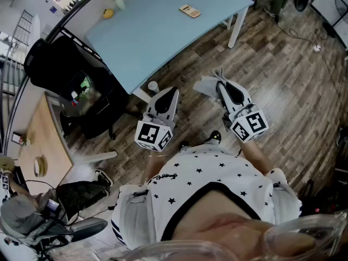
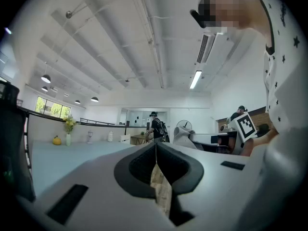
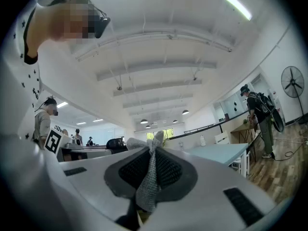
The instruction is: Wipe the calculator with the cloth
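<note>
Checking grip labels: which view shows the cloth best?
Right gripper view: the cloth fills the middle, pinched between the right gripper tongs, weave visible. Head view shows only a pale bunch at that gripper's tip. In the left gripper view I cannot make it out.

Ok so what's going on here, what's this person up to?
A person stands on the wood floor, back from the blue table, with tongs in each hand. The right tongs are shut on a grey cloth. The left tongs are shut with nothing in them. The calculator lies on the far part of the table, out of contact with both; wiping has not begun.
</note>
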`<state>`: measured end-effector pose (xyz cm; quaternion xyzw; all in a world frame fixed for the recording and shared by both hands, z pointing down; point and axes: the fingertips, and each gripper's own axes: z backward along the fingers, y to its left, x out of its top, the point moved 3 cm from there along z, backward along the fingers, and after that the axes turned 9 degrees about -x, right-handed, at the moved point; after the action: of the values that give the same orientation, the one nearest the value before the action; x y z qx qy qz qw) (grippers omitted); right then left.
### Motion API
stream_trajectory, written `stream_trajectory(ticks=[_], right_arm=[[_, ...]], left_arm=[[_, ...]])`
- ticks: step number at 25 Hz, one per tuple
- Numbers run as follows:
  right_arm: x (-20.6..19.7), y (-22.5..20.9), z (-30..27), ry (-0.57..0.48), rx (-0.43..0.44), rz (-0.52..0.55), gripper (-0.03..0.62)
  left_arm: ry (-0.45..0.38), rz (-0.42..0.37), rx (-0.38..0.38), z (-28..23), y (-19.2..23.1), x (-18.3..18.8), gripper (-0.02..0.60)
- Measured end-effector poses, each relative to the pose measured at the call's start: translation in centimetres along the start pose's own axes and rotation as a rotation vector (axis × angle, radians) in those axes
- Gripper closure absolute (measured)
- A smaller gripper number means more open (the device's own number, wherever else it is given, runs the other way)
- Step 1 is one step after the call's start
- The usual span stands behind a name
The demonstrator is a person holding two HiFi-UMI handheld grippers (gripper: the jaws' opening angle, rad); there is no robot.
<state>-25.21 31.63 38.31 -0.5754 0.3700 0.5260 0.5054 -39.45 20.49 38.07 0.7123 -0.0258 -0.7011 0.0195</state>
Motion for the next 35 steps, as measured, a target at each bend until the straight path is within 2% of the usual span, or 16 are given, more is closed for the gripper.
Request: stream_trajectory(ticks=[11, 21, 35], right_arm=[[-0.3, 0.0, -0.1, 0.005, -0.001, -0.003, 0.562], [-0.1, -2.6, 0.1, -0.006, -0.011, -0.030, 0.562], [1.2, -10.3, 2.5, -0.030, -0.028, -0.055, 0.562]], left_arm=[[0.007, 0.011, 0.012, 0.1, 0.4, -0.4, 0.551], [0.018, 0.007, 0.014, -2.1, -0.2, -0.6, 0.551], [0.018, -0.002, 0.009, -8.9, -3.5, -0.8, 0.551]])
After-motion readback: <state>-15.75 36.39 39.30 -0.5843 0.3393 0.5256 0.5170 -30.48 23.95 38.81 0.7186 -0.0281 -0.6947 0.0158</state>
